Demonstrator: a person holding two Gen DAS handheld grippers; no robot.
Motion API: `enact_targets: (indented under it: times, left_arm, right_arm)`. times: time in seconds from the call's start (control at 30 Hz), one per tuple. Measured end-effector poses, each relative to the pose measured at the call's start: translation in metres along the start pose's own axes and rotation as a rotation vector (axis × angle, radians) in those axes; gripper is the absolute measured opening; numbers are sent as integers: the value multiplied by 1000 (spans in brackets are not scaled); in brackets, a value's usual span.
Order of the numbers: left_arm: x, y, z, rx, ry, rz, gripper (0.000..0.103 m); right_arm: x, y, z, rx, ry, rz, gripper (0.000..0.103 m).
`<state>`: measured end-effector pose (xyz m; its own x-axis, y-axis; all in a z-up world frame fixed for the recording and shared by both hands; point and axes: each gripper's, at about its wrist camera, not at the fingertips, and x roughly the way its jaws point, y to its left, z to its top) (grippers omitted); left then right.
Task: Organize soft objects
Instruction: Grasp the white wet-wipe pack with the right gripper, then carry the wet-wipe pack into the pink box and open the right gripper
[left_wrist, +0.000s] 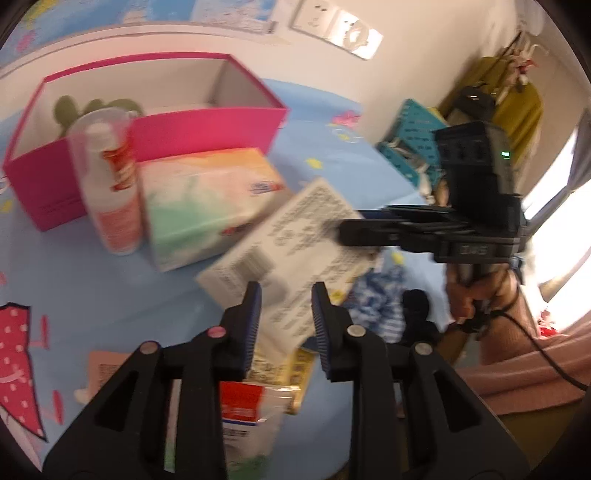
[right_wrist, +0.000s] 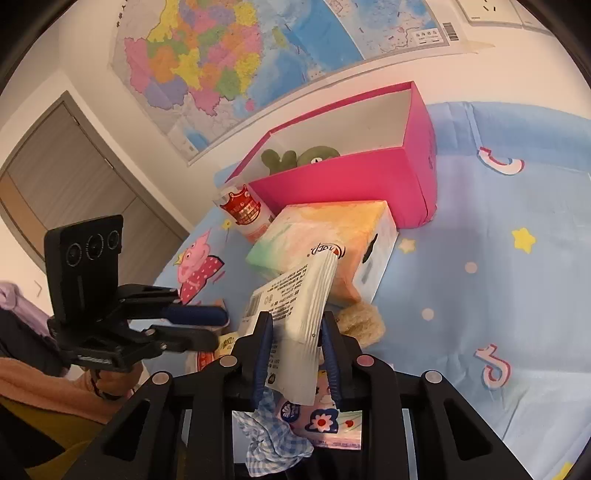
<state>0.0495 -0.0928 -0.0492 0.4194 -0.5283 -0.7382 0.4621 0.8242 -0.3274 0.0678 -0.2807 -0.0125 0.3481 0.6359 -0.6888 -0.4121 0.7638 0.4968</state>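
My right gripper (right_wrist: 295, 326) is shut on a white tissue pack (right_wrist: 295, 306) with printed text and holds it above the blue bedsheet; the pack also shows in the left wrist view (left_wrist: 291, 254), with the right gripper (left_wrist: 347, 232) at its right edge. My left gripper (left_wrist: 286, 295) is open and empty just below the pack; it shows at the left in the right wrist view (right_wrist: 218, 328). A pink open box (left_wrist: 192, 125) holds a green plush toy (right_wrist: 299, 157). A pastel tissue box (right_wrist: 325, 236) lies in front of the pink box.
A clear-capped bottle (left_wrist: 114, 192) stands beside the pink box. A blue checked cloth (right_wrist: 273, 439), a floral tissue packet (right_wrist: 325, 413), a tan fuzzy item (right_wrist: 364, 319) and small packets (left_wrist: 255, 398) lie on the sheet (right_wrist: 498, 258). A teal basket (left_wrist: 413, 136) sits far right.
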Motion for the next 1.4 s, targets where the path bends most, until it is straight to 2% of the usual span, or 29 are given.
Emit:
enact_targets:
  times: [0.07, 0.17, 0.37, 0.53, 0.57, 0.6, 0.63, 0.7, 0.73, 0.8, 0.87, 0.97, 1.03, 1.27, 1.33, 1.4]
  left_arm:
    - [2, 12, -3, -30, 16, 9, 34]
    - [10, 23, -7, -62, 53, 14, 46]
    - [28, 18, -3, -50, 97, -35, 56]
    - [30, 19, 2, -73, 84, -79, 56]
    - [28, 19, 3, -77, 75, -92, 54]
    - [25, 17, 5, -79, 60, -101, 45]
    - [18, 14, 8, -73, 41, -113, 42]
    - [9, 6, 13, -53, 11, -134, 41]
    - [5, 3, 15, -38, 1, -137, 41]
    - [2, 1, 17, -25, -8, -97, 41]
    - [3, 7, 17, -41, -11, -75, 43]
    - [8, 34, 9, -108, 24, -29, 53]
    - [15, 45, 7, -140, 54, -12, 55]
    - [38, 39, 6, -112, 132, -92, 64]
    - [42, 35, 8, -109, 142, -127, 64]
    - [42, 31, 9, -101, 130, -113, 64]
  right_arm:
    - [2, -4, -1, 9, 3, -1, 26]
    - [3, -13, -4, 34, 5, 1, 26]
    - [6, -19, -5, 51, 6, 8, 26]
    - [4, -20, -5, 62, -4, 14, 26]
    - [3, -19, -5, 64, -8, 19, 26]
    - [3, -19, -5, 64, -10, 23, 26]
    - [2, -17, -4, 59, -13, 17, 26]
    - [1, -13, -2, 52, -19, 26, 25]
    - [1, -11, 0, 46, -23, 32, 24]
    - [1, -5, 4, 24, -29, 34, 24]
    - [1, -4, 7, 13, -32, 23, 24]
    - [4, -10, 5, 31, -24, 20, 24]
    - [5, -18, 3, 54, -19, 20, 25]
    - [8, -32, -3, 114, -17, 38, 26]
    - [7, -32, -3, 114, -18, 36, 26]
    - [7, -32, -3, 113, -17, 36, 27]
